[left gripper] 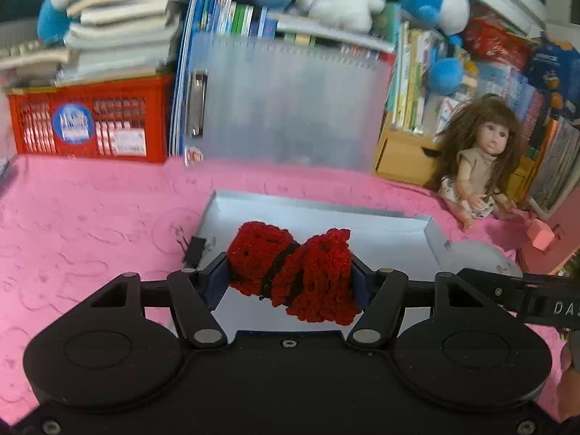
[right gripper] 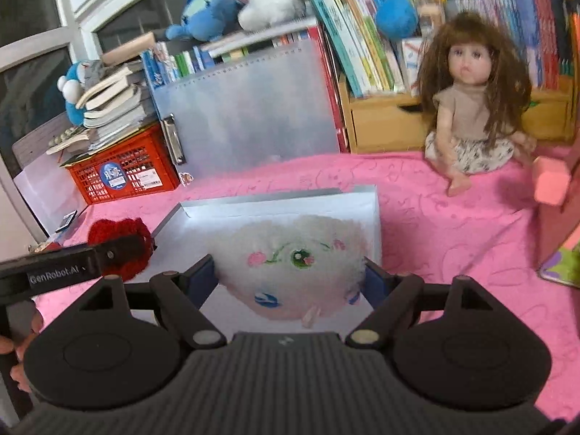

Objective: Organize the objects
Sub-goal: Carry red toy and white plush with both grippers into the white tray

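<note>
My left gripper (left gripper: 290,275) is shut on a red crocheted piece with a black band (left gripper: 293,272), holding it above the near part of a shallow white box (left gripper: 326,217) that lies on the pink cloth. My right gripper (right gripper: 290,275) is shut on a fluffy white pouch with small embroidered flowers (right gripper: 293,268), held over the same white box (right gripper: 275,204). In the right wrist view the red crocheted piece (right gripper: 123,235) and the left gripper's arm show at the left. The fluffy white pouch (left gripper: 478,257) shows at the right of the left wrist view.
A doll with long brown hair (right gripper: 471,108) sits on the pink cloth (left gripper: 90,217) to the right of the box. Behind stand a red crate (left gripper: 90,123) under stacked books, a frosted binder (left gripper: 286,105), shelved books and plush toys. A pink block (right gripper: 551,181) lies far right.
</note>
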